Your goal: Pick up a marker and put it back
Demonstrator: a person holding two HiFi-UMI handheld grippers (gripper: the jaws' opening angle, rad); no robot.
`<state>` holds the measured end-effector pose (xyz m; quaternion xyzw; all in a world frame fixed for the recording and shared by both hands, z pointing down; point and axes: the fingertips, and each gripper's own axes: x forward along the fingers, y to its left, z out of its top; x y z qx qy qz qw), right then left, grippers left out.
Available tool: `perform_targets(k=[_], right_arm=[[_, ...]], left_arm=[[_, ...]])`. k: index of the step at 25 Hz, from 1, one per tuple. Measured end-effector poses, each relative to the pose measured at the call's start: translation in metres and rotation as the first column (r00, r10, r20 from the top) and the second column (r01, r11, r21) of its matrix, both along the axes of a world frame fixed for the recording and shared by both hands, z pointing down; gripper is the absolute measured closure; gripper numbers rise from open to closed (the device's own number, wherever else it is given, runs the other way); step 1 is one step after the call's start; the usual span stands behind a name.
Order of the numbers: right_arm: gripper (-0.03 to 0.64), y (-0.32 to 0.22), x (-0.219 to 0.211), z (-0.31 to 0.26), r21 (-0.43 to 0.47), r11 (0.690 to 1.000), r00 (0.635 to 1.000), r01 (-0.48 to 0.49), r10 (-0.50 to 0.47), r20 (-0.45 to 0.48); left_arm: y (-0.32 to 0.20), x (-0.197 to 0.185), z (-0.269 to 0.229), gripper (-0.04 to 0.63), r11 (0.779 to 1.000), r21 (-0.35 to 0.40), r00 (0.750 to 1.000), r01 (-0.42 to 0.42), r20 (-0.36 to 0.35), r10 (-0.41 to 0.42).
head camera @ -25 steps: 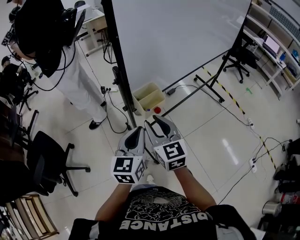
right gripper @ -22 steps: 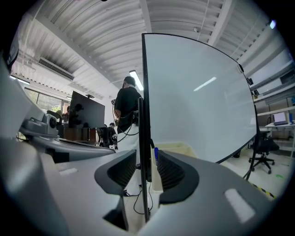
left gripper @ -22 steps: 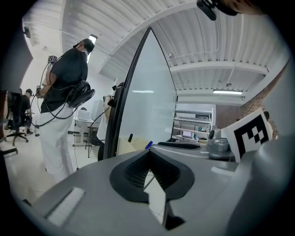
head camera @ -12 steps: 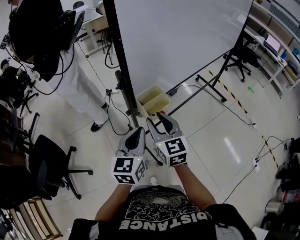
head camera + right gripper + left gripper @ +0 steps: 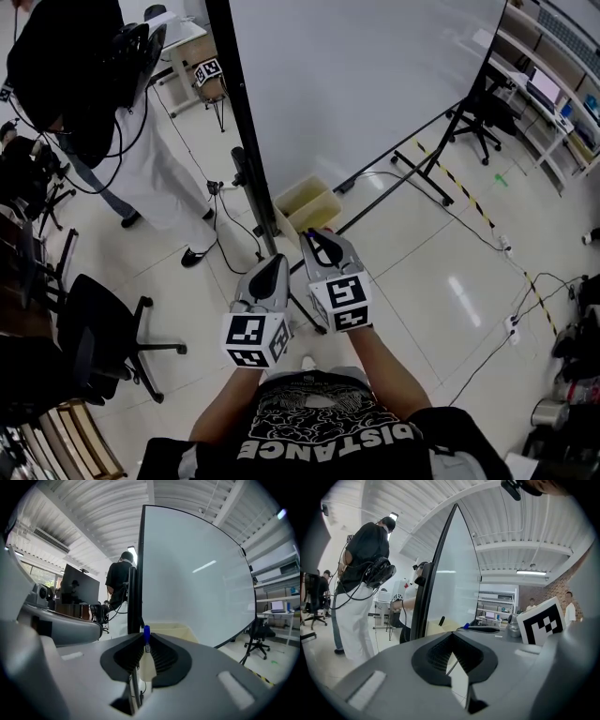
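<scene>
Where whiteboard (image 5: 356,84) stands: glossy tiled floor (image 5: 441,272), cables (image 5: 525,291), beige bin (image 5: 307,204).

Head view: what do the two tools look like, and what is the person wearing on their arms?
The left grey two-jaw tool and the right grey two-jaw tool are smooth light-grey shells with black ribbed pads inside. Each carries a white cube with black square markers: left, right. No cables show. The person wears a black top with white print; the forearms are bare.
</scene>
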<state>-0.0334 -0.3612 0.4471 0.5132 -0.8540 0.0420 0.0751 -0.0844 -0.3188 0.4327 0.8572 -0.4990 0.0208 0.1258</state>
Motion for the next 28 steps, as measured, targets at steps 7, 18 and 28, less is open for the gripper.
perform_targets(k=[7, 18, 28], right_arm=[[0.578, 0.002, -0.002, -0.001, 0.013, 1.000, 1.000, 0.003, -0.003, -0.021], [0.578, 0.011, 0.004, -0.027, 0.078, 0.997, 1.000, 0.002, -0.001, -0.018], [0.578, 0.035, 0.011, -0.056, 0.159, 0.987, 1.000, 0.015, -0.012, -0.020]], left_arm=[[0.001, 0.004, -0.001, 0.589, 1.000, 0.001, 1.000, -0.012, -0.003, 0.012], [0.009, 0.007, -0.007, 0.589, 1.000, 0.011, 1.000, -0.005, -0.012, 0.006], [0.028, 0.015, -0.013, 0.589, 1.000, 0.026, 1.000, 0.008, -0.031, -0.007]])
